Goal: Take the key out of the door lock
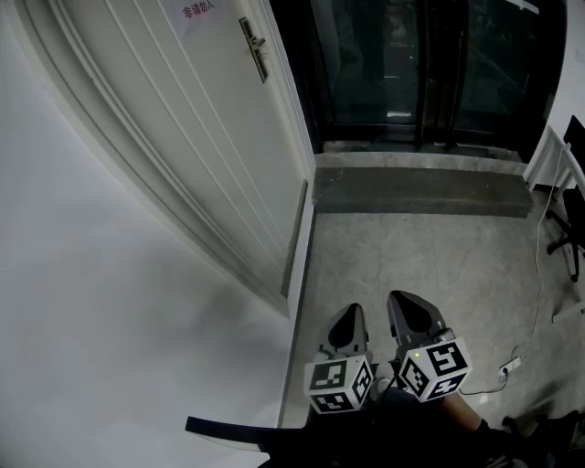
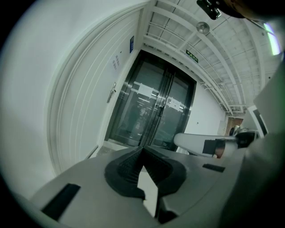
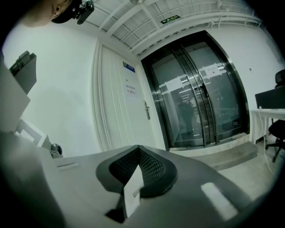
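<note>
Left gripper (image 1: 350, 318): my fingers (image 2: 127, 167) pressed together, holding nothing.
Right gripper (image 1: 407, 309): likewise closed, empty.
Door lock (image 1: 255, 47): well ahead on the door (image 1: 183, 137); key too small to see (presumably there).
Risk: approaching misaligned, I'd jab the door.

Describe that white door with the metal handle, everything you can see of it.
The door is white, painted-looking, with long vertical grooves, standing shut in a moulded frame beside dark glass doors. A metal lever handle on a narrow plate sits near its edge; any key is too small to see. A paper notice hangs higher up. Nothing touches it.
</note>
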`<action>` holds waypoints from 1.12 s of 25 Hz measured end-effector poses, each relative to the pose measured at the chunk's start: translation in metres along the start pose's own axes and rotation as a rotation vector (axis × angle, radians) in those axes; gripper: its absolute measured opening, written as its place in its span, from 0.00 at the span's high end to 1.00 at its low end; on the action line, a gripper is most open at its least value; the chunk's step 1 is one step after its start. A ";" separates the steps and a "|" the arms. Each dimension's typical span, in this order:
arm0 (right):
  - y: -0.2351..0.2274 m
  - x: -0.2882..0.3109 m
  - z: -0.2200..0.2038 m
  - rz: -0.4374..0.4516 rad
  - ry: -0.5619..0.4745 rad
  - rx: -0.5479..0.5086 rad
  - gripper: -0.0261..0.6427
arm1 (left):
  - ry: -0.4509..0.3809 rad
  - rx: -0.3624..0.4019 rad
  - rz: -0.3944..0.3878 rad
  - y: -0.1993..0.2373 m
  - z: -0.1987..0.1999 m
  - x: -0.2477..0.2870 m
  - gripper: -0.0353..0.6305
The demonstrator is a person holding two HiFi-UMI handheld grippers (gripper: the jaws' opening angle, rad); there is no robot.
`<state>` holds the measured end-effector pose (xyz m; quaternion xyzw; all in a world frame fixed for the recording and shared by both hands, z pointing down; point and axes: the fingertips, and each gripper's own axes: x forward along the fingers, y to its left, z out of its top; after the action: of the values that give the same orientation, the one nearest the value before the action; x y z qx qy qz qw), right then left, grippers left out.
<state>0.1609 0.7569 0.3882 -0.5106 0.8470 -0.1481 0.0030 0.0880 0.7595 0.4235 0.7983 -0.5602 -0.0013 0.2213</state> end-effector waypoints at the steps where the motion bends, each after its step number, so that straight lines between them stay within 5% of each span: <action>1: -0.001 0.000 -0.002 -0.006 0.002 0.000 0.96 | 0.007 -0.008 -0.003 0.001 -0.003 0.001 0.95; 14: -0.038 0.072 -0.007 -0.028 0.017 0.008 0.96 | 0.049 -0.036 0.012 0.039 -0.003 0.070 0.95; 28: -0.148 0.199 0.068 0.043 0.013 -0.004 0.96 | 0.026 -0.024 0.032 0.030 0.068 0.238 0.95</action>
<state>0.2040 0.5033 0.3903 -0.4913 0.8581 -0.1497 -0.0002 0.1334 0.5141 0.4315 0.7864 -0.5699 0.0060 0.2382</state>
